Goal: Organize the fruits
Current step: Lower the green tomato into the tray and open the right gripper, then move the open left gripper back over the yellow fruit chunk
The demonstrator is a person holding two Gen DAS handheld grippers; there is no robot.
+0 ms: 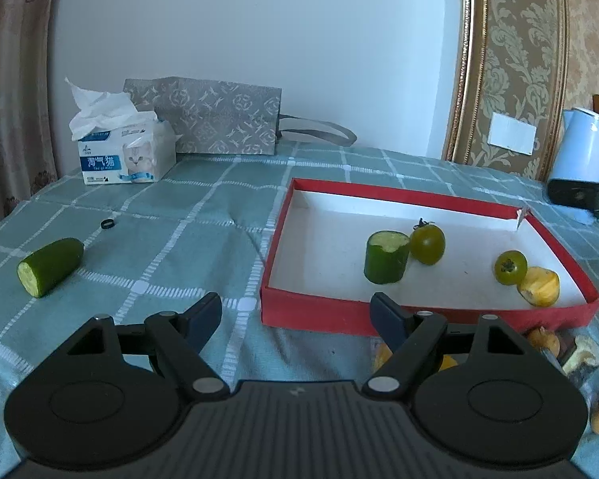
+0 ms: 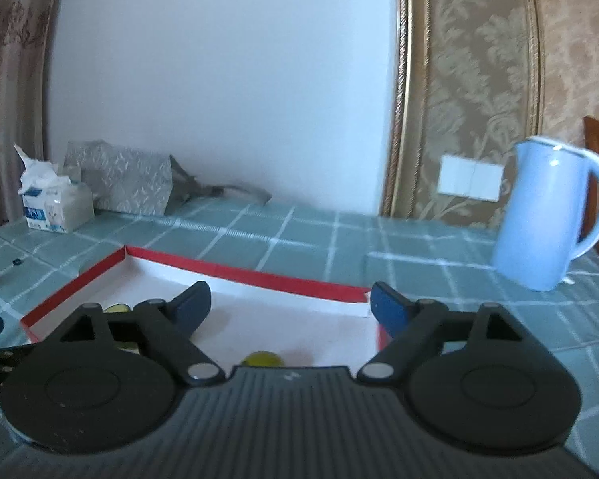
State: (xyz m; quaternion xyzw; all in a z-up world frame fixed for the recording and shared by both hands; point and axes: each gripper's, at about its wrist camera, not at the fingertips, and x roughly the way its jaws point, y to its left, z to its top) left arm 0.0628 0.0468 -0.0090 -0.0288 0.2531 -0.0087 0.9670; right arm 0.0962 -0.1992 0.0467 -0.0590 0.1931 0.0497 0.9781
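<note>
A red box with a white floor (image 1: 331, 313) lies on the checked tablecloth. In it stand a cucumber stub (image 1: 385, 257), two green tomatoes (image 1: 428, 242) (image 1: 510, 267) and a yellow fruit piece (image 1: 540, 286). Another cucumber piece (image 1: 50, 266) lies on the cloth at the left. My left gripper (image 1: 297, 319) is open and empty, just before the box's near wall. My right gripper (image 2: 289, 305) is open and empty above the box (image 2: 259, 275); a green fruit (image 2: 261, 358) peeks out under it.
A tissue box (image 1: 125, 155) and a grey patterned bag (image 1: 223, 119) stand at the back left. A blue kettle (image 2: 547, 215) stands at the right. Small yellow-brown fruits and scraps (image 1: 571, 353) lie in front of the box. A small black ring (image 1: 107, 223) lies on the cloth.
</note>
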